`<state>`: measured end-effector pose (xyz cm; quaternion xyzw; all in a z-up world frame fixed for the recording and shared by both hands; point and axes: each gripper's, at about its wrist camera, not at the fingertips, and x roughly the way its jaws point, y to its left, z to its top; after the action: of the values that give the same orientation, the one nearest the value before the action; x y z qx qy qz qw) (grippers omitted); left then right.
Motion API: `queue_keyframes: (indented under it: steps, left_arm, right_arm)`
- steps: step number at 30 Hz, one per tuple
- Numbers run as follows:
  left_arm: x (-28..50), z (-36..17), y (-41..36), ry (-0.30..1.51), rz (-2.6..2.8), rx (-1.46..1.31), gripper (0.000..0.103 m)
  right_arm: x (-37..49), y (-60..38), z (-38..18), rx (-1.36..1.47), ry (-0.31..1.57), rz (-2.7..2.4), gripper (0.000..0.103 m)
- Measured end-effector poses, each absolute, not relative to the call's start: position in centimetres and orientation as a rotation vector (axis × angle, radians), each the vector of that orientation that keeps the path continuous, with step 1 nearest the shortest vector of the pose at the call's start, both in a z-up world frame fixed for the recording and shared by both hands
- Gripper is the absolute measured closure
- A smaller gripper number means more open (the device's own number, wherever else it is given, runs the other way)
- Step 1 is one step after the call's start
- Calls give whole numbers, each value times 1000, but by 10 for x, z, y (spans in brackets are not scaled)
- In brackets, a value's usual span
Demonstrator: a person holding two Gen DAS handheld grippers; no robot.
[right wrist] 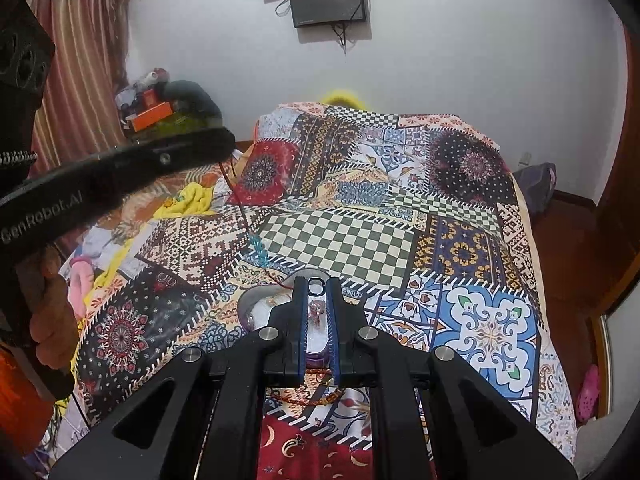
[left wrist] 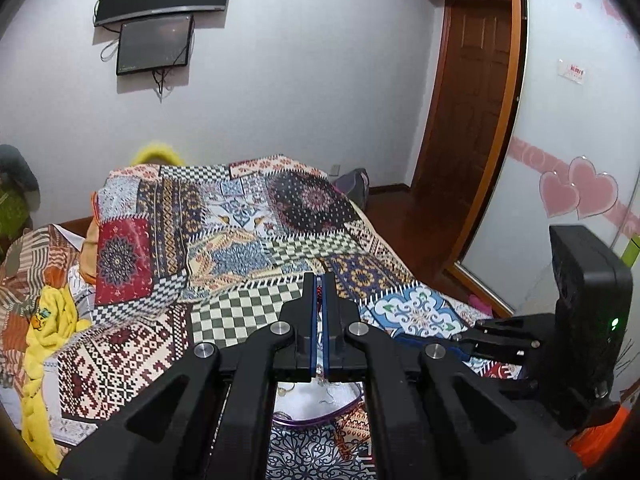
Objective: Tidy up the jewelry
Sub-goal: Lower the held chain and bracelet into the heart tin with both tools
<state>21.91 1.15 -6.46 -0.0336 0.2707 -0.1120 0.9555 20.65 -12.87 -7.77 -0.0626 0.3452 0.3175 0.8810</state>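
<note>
I am looking along both grippers over a bed (right wrist: 460, 248) covered with a patchwork quilt. My left gripper (left wrist: 319, 280) is pinching a red cord (right wrist: 236, 196) between its closed fingers (left wrist: 308, 300); in the right wrist view the cord is hanging down from that gripper with blue beads (right wrist: 258, 246) strung on it, trailing toward a purple-rimmed jewelry tray (right wrist: 256, 304) lying on the quilt. My right gripper (right wrist: 317, 284) is hovering over that tray, its fingers (right wrist: 333, 312) nearly closed on a small metal-rimmed clasp (right wrist: 317, 286) at their tips. A hand (right wrist: 52, 312) is gripping the left gripper's handle.
</note>
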Motion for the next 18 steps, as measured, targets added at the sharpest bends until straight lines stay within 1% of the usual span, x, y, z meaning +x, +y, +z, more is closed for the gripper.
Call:
queue_keyframes:
  steps: [13, 18]
  left_arm:
    - [236, -130, 22, 747, -228, -65, 103]
    - [237, -148, 27, 798, -237, -55, 103]
  right_arm:
    - [216, -118, -96, -145, 771, 686, 95]
    - [216, -111, -106, -164, 798, 701, 95]
